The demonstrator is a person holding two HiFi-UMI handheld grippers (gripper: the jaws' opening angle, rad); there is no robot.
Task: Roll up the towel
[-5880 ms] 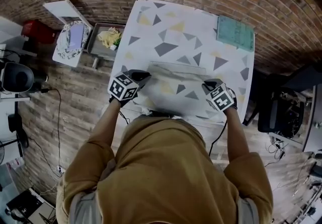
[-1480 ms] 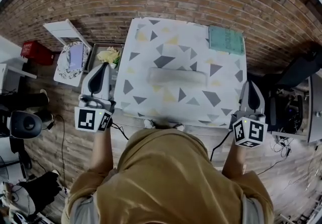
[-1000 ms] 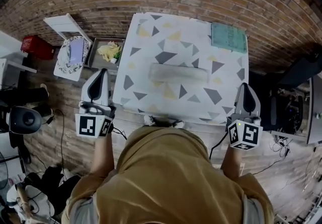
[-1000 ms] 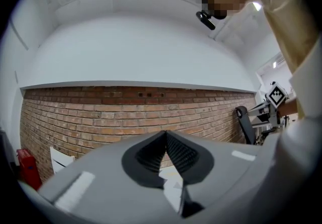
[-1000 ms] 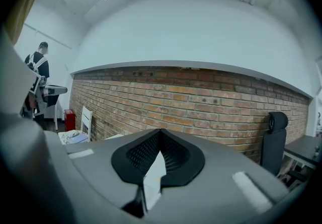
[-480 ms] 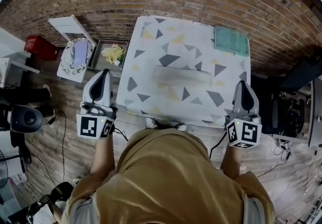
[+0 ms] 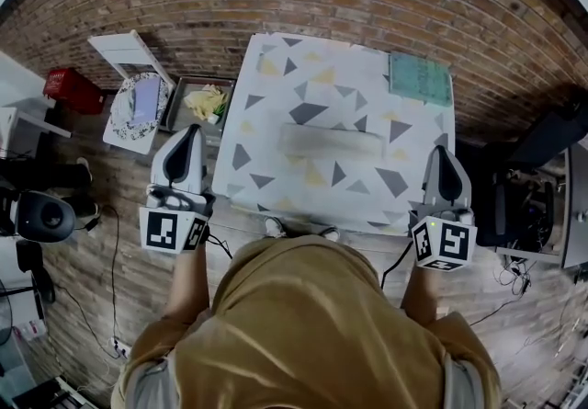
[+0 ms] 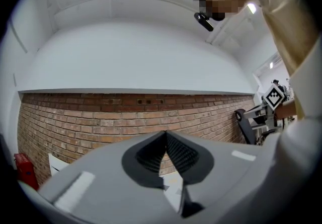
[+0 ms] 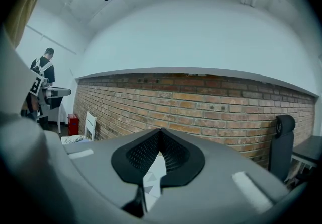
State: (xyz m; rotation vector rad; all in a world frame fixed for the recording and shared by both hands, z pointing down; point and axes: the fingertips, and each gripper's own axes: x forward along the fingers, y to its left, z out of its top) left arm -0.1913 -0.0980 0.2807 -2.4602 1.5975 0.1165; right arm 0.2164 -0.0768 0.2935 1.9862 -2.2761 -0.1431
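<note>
Towel: the towel (image 7: 331, 141) lies as a grey roll across the middle of the patterned table (image 7: 266, 67), its long side running left to right, apart from both grippers.
Left gripper: the left gripper (image 7: 188, 136) hangs off the table's left edge, jaws together with nothing between them.
Right gripper: the right gripper (image 7: 439, 159) hangs at the table's right near corner, jaws pressed together and empty.
Step in hand: the rolling looks done, so the best handling is to keep both tools off the roll. For any tightening, I would press on both ends evenly so that it does not skew.
Around: a teal mat (image 7: 421, 78) sits on the far right corner; a tray (image 7: 204, 102) and a white chair (image 7: 129, 76) stand to the left.
In the way: nothing lies between the grippers and the roll.
</note>
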